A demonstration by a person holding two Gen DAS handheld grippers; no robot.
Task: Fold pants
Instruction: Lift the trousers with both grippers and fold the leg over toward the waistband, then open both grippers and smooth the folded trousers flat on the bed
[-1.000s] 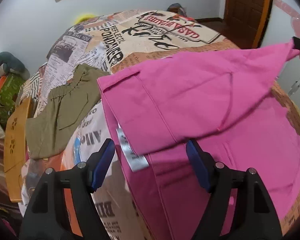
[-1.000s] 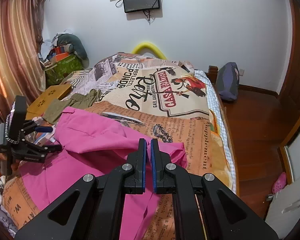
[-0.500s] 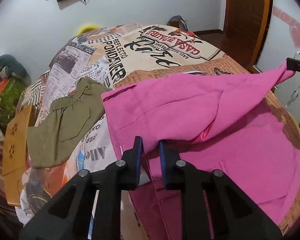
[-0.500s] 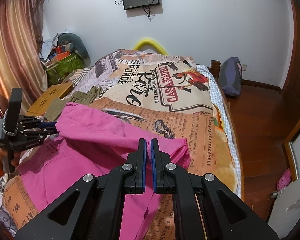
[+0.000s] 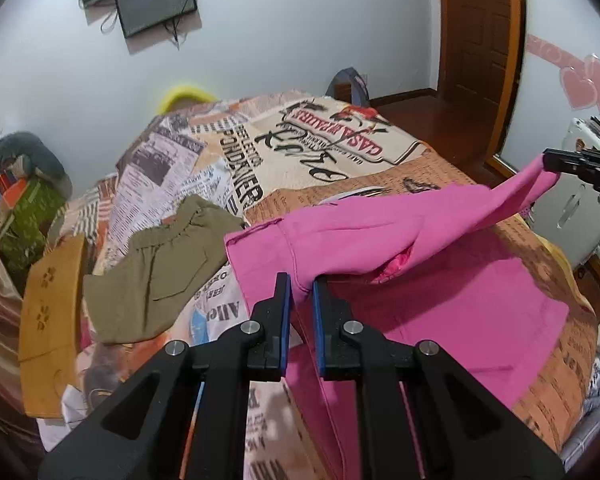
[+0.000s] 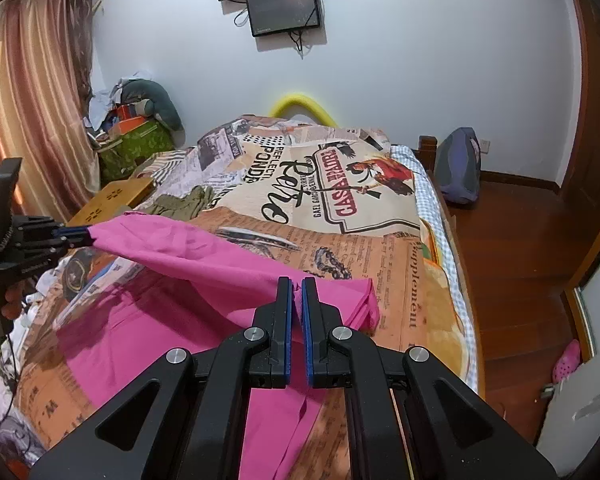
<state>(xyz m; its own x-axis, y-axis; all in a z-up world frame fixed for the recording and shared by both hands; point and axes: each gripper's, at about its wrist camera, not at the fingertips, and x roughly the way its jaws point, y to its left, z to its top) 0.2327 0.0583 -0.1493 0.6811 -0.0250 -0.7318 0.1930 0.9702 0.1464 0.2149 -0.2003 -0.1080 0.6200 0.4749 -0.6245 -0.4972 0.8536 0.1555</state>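
Note:
Bright pink pants (image 5: 440, 288) lie spread on the printed bedspread (image 5: 300, 152), with an upper layer lifted off the lower one. My left gripper (image 5: 300, 280) pinches a pink edge at the near left, its jaws still closing on the cloth. In the right wrist view the same gripper (image 6: 86, 234) holds that corner up at the left. My right gripper (image 6: 297, 284) is shut on the opposite corner of the pink pants (image 6: 204, 264). It shows at the far right of the left wrist view (image 5: 552, 160), holding its corner high. The fabric hangs stretched between the two grippers.
An olive green garment (image 5: 156, 276) lies left of the pants on the bed. A wooden board (image 5: 48, 320) rests at the bed's left edge, with a pile of clutter (image 6: 140, 128) behind it. A blue bag (image 6: 458, 172) sits on the wooden floor right of the bed.
The left jaws went from wide open to closed on the pants' near edge and then rose with it. The right gripper kept its grip and shifted slightly, so the top layer lifts off the bed.

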